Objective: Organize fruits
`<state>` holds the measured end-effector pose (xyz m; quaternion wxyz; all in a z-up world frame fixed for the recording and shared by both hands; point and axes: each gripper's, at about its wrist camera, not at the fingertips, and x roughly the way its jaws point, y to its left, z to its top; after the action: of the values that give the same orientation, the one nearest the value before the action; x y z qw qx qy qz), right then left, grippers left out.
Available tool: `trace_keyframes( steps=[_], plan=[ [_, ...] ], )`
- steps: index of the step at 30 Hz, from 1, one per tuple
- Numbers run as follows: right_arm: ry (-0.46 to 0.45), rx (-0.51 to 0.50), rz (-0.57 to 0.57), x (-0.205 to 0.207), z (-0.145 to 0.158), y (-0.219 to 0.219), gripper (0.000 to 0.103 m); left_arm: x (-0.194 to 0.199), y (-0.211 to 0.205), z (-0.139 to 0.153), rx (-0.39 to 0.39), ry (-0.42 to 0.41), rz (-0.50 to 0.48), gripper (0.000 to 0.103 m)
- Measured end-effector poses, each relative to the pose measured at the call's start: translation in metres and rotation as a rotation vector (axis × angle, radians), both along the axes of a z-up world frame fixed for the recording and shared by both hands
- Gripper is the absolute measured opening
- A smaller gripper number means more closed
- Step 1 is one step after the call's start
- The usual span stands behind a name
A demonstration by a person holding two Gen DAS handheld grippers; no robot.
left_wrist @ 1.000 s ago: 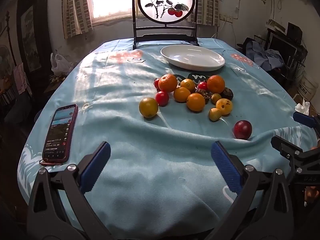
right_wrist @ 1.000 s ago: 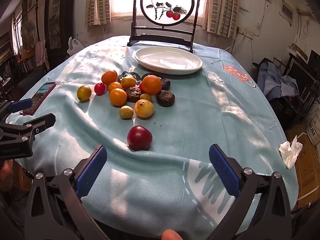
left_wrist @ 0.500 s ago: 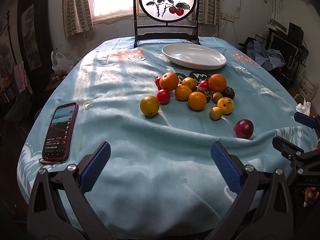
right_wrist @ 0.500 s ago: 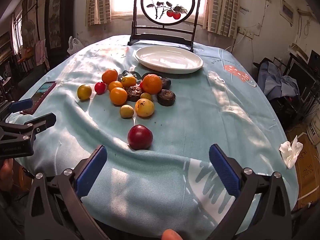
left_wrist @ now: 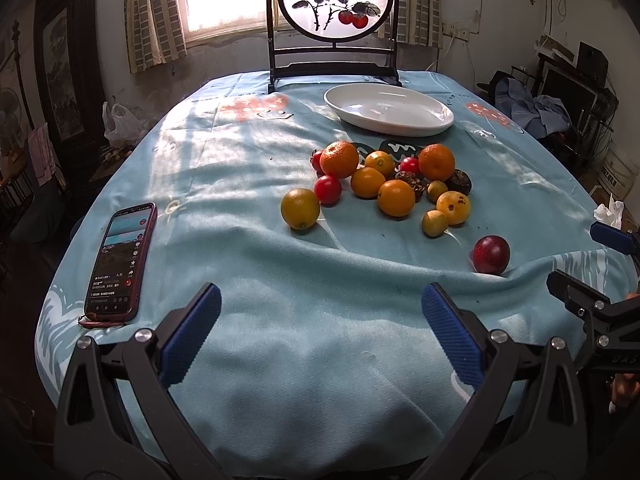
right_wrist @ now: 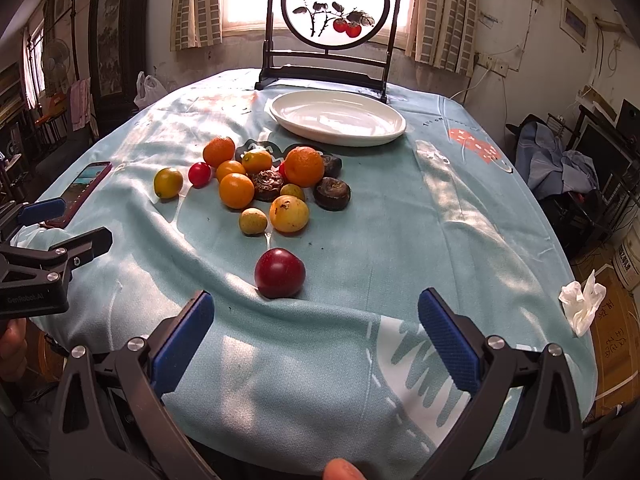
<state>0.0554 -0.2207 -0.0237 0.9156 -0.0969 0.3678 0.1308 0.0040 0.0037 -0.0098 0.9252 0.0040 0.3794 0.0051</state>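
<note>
1. Two grippers, left gripper (left_wrist: 320, 324) and right gripper (right_wrist: 316, 330), both spread apart, empty, low in frame.
2. Red plum (right_wrist: 279, 273) just ahead, centre; white dish (right_wrist: 337, 117) empty, upper centre.
3. Risk: rolling off the wrinkled tablecloth (right_wrist: 400, 240) if nudged.

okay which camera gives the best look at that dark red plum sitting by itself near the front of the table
The right wrist view. There the dark red plum sits near the centre, large and fully visible just ahead of the open jaws. The left wrist view shows the same plum smaller, off toward the right edge, still unobstructed.
</note>
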Motion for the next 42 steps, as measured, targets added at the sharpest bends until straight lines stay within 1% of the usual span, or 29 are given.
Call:
trace_keyframes(
  steps=[20,25,26,31,33,36,37,42],
  plan=[
    [0.005,-0.001,-0.001,0.0,-0.003,-0.001,0.102,0.001,-0.002,-0.002,0.008,0.016,0.0,0.101],
    [0.006,-0.001,-0.003,-0.002,0.005,-0.002,0.102,0.001,-0.002,-0.003,0.009,0.017,-0.001,0.101],
    [0.007,0.0,-0.003,0.001,-0.007,0.0,0.102,0.002,-0.002,-0.003,0.009,0.018,-0.001,0.101],
    [0.008,-0.001,-0.001,0.001,-0.007,-0.001,0.102,0.002,-0.002,-0.005,0.008,0.023,-0.001,0.101],
    [0.008,0.0,-0.002,0.0,-0.002,-0.001,0.102,0.002,-0.002,-0.006,0.008,0.024,0.0,0.101],
    [0.011,-0.001,-0.003,0.002,-0.009,-0.001,0.102,0.003,-0.002,-0.007,0.006,0.029,0.001,0.101],
    [0.011,-0.001,-0.003,0.002,-0.006,-0.001,0.102,0.003,-0.003,-0.008,0.006,0.031,0.001,0.101],
    [0.014,0.001,-0.003,0.0,-0.013,0.0,0.102,0.004,-0.003,-0.009,0.003,0.039,0.001,0.101]
  ],
)
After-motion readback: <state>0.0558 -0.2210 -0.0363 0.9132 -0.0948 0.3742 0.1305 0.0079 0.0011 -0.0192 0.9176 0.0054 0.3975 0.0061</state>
